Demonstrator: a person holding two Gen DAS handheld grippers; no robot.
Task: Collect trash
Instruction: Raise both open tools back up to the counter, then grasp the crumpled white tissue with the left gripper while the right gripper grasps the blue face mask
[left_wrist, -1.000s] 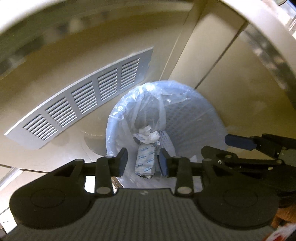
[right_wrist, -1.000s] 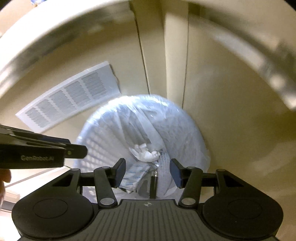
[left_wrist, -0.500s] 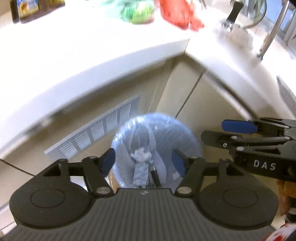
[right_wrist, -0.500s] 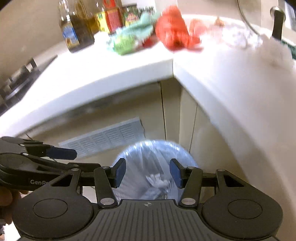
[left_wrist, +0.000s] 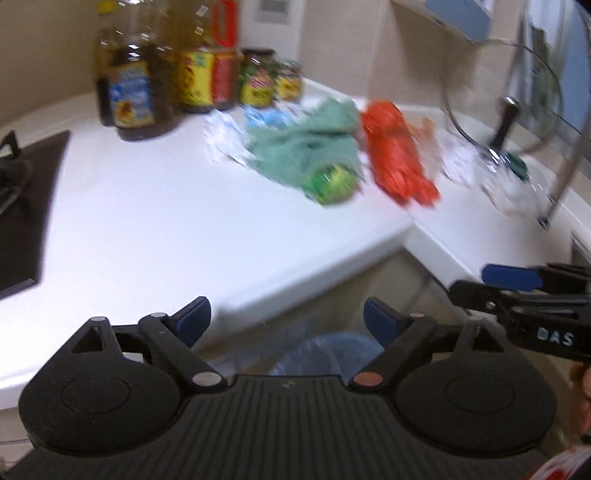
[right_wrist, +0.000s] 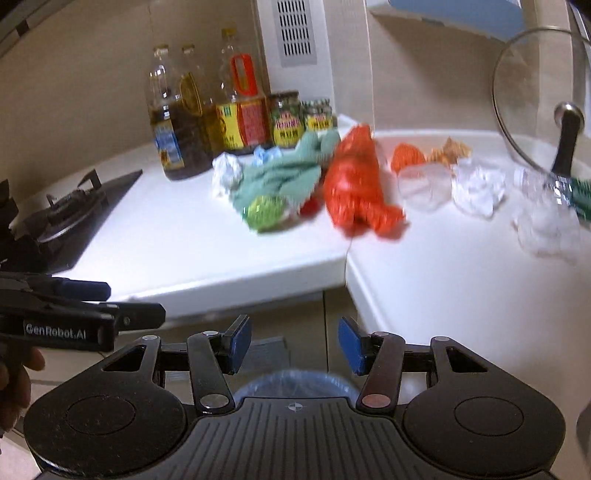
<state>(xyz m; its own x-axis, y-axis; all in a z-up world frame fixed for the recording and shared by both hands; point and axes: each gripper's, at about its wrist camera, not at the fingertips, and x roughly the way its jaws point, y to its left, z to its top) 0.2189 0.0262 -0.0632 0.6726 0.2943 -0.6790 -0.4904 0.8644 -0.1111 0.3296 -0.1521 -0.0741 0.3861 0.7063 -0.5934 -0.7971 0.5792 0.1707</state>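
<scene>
Trash lies across the white corner counter (right_wrist: 184, 251): a crumpled red bag (right_wrist: 354, 184), a green cloth-like wrapper (right_wrist: 280, 177) with a green ball (right_wrist: 264, 210) beside it, white crumpled paper (right_wrist: 227, 173) and clear plastic wrappers (right_wrist: 476, 184). The red bag (left_wrist: 397, 166) and green wrapper (left_wrist: 310, 151) appear blurred in the left wrist view. Below the counter edge stands the bin with a blue liner (right_wrist: 291, 382), also low in the left view as the bin (left_wrist: 325, 350). My left gripper (left_wrist: 288, 321) hangs above the bin, its jaws opening wide with nothing between them. My right gripper (right_wrist: 295, 347) is open and holds nothing.
Oil bottles and jars (right_wrist: 240, 118) line the back wall. A gas hob (right_wrist: 70, 218) sits at the left. A glass pot lid (right_wrist: 546, 99) leans at the right. Orange peel (right_wrist: 406, 155) lies behind the wrappers. Cabinet doors (left_wrist: 388, 288) drop below the counter edge.
Both grippers rose from just over the bin to counter height and tilted up, bringing the countertop into view. The left jaws spread wide; the right jaws kept their gap.
</scene>
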